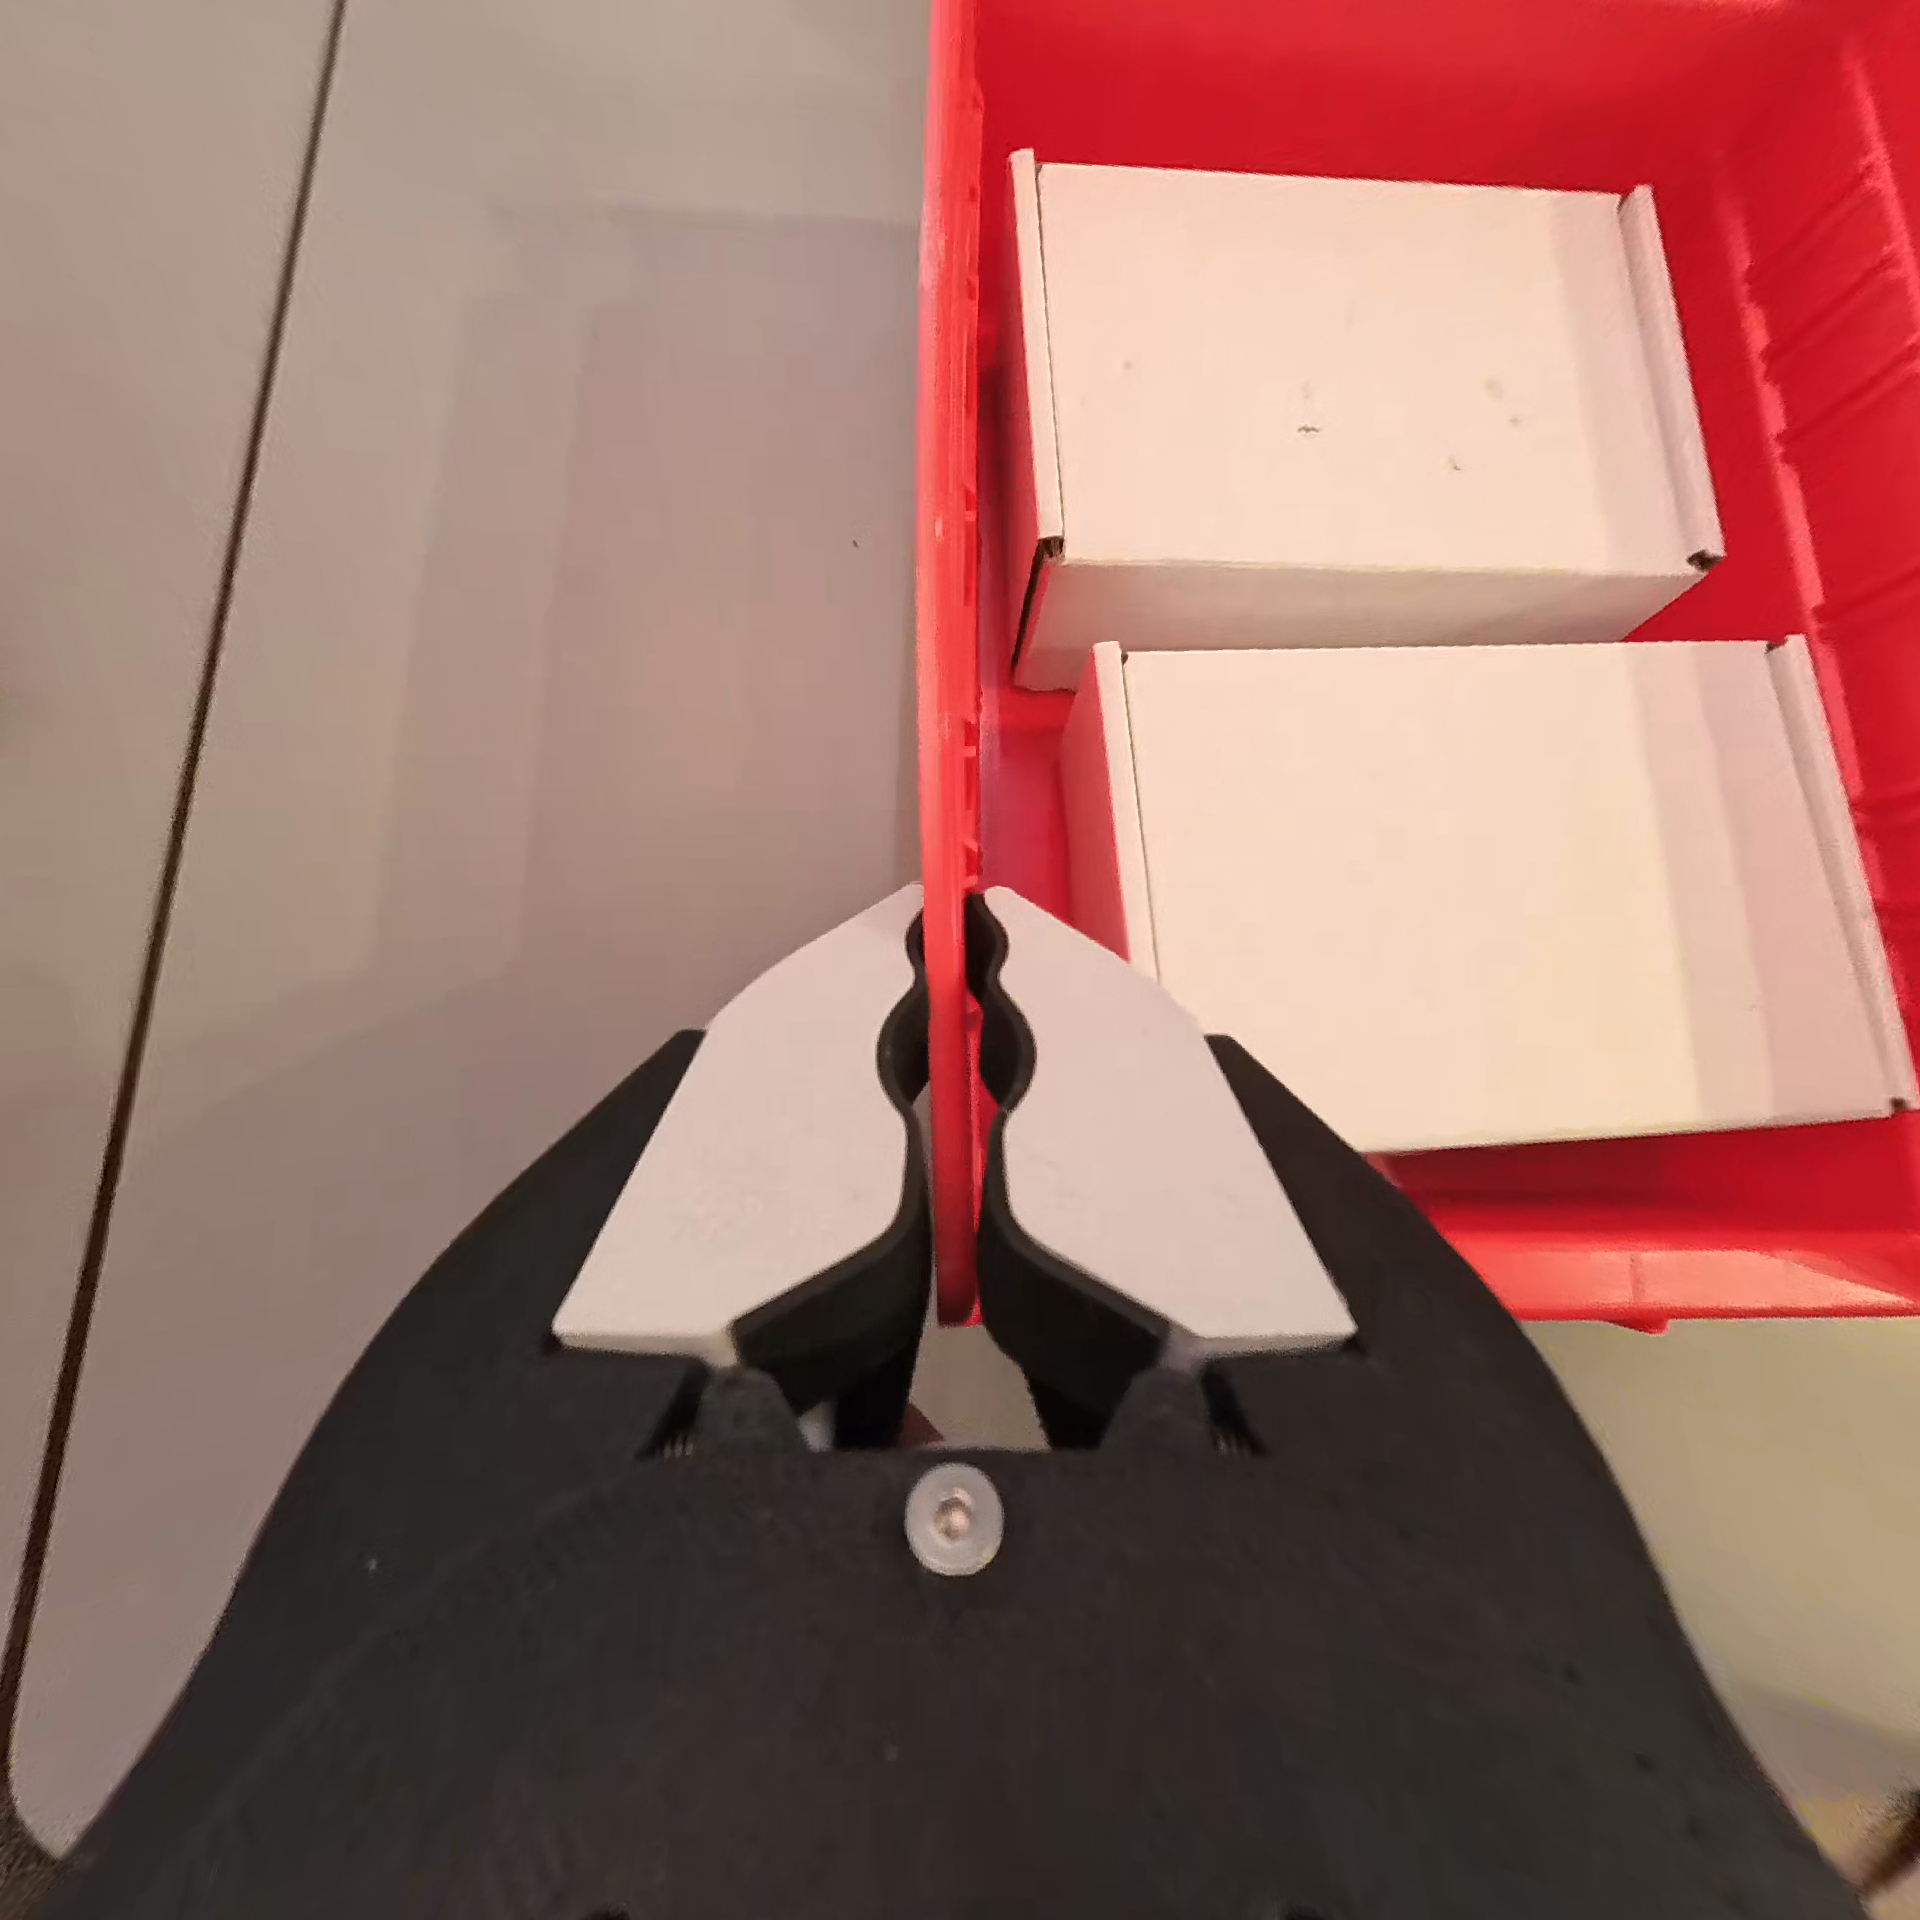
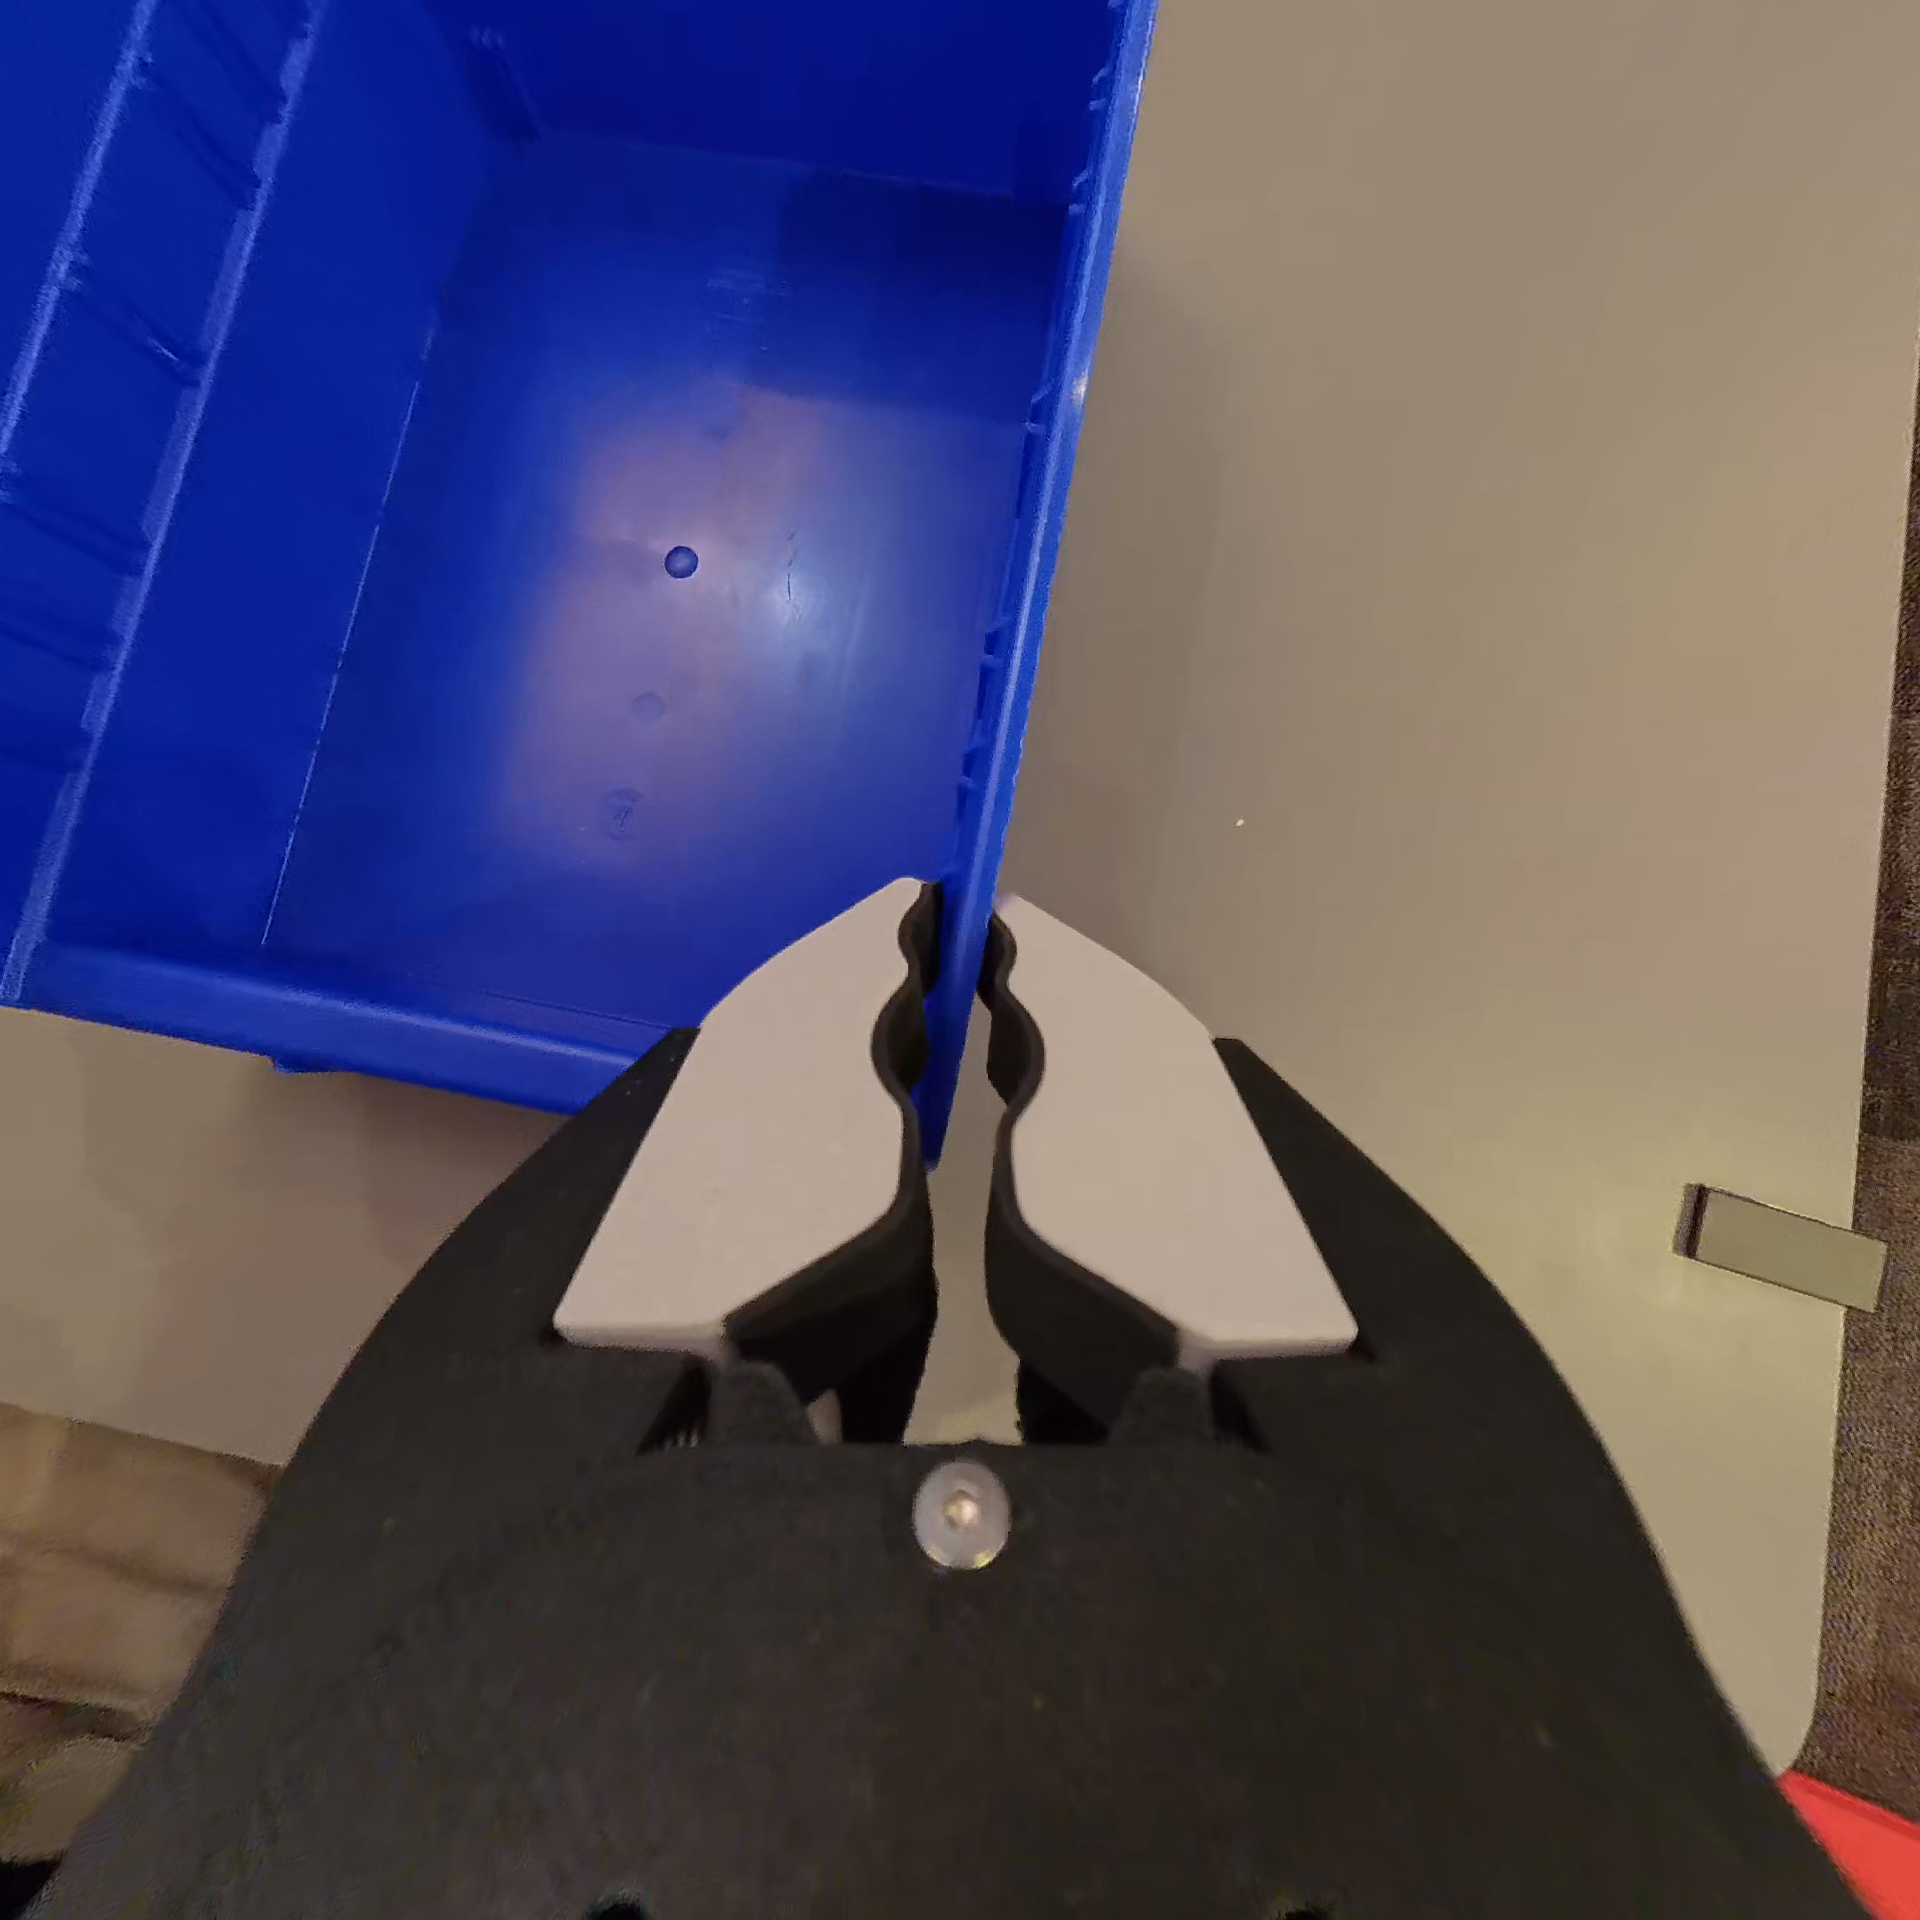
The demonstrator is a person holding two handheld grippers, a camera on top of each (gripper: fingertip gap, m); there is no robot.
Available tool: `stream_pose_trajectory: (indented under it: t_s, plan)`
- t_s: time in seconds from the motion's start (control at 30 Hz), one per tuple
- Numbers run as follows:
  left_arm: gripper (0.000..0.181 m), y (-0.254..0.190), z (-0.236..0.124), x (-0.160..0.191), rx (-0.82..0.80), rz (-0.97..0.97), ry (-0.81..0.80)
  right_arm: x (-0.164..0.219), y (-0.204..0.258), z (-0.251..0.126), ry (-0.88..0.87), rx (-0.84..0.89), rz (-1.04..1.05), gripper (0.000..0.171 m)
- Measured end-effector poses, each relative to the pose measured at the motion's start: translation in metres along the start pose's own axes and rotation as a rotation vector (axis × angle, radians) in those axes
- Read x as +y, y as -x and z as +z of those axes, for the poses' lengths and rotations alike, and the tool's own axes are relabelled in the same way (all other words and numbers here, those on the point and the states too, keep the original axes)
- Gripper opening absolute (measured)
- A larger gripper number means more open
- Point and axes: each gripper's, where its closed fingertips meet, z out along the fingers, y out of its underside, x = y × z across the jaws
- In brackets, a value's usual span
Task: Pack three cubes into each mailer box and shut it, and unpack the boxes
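Observation:
In the left wrist view, my left gripper [image 1: 948, 902] is shut on the left wall of a red bin [image 1: 951, 520], near its front corner. Two shut white mailer boxes lie in that bin, one farther [image 1: 1351, 395] and one nearer [image 1: 1475, 883]. In the right wrist view, my right gripper [image 2: 961, 896] is shut on the right wall of a blue bin [image 2: 1049, 520], near its front corner. The blue bin has nothing in it. No cubes show in either view.
Both bins rest on a pale grey table [image 1: 520, 623]. A dark seam [image 1: 197, 727] runs along the table left of the red bin. The table's right edge [image 2: 1870, 935] meets dark carpet, with a small metal bracket [image 2: 1777, 1247] there. A red patch [image 2: 1849, 1839] shows at bottom right. The grippers' ends are close to 80 centimeters from one another.

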Motion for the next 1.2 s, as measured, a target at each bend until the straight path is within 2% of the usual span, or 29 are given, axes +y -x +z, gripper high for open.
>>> stream_pose_trajectory:
  t_s: [0.03, 0.27, 0.63, 0.67, 0.77, 0.97, 1.1, 1.2]
  plan:
    - [0.003, 0.001, 0.002, -0.003, -0.003, -0.002, -0.003, 0.001, -0.001, -0.001, 0.0, -0.001, 0.006, 0.005]
    - [0.003, 0.008, 0.016, -0.016, 0.03, 0.004, -0.003, 0.01, -0.011, -0.008, -0.026, 0.013, 0.074, 0.003]
    - [0.003, 0.015, 0.02, -0.02, 0.076, 0.031, -0.016, 0.005, -0.006, 0.001, -0.076, 0.045, 0.118, 0.006]
    - [0.005, 0.014, 0.02, -0.02, 0.091, 0.017, -0.027, 0.005, -0.005, 0.003, -0.075, 0.045, 0.122, 0.007]
    - [0.033, 0.015, 0.022, -0.012, 0.09, 0.011, -0.009, 0.0, -0.002, 0.001, -0.126, 0.037, 0.152, 0.011]
    - [0.05, 0.02, -0.001, -0.033, 0.04, 0.067, -0.118, -0.019, -0.002, -0.026, -0.216, 0.146, 0.076, 0.046]
    - [0.059, 0.016, -0.02, -0.046, 0.01, 0.181, -0.192, -0.037, 0.027, -0.05, -0.299, 0.14, -0.011, 0.043]
    - [0.063, 0.006, -0.03, -0.046, 0.0, 0.318, -0.167, -0.049, 0.066, -0.059, -0.343, 0.08, -0.088, 0.041]
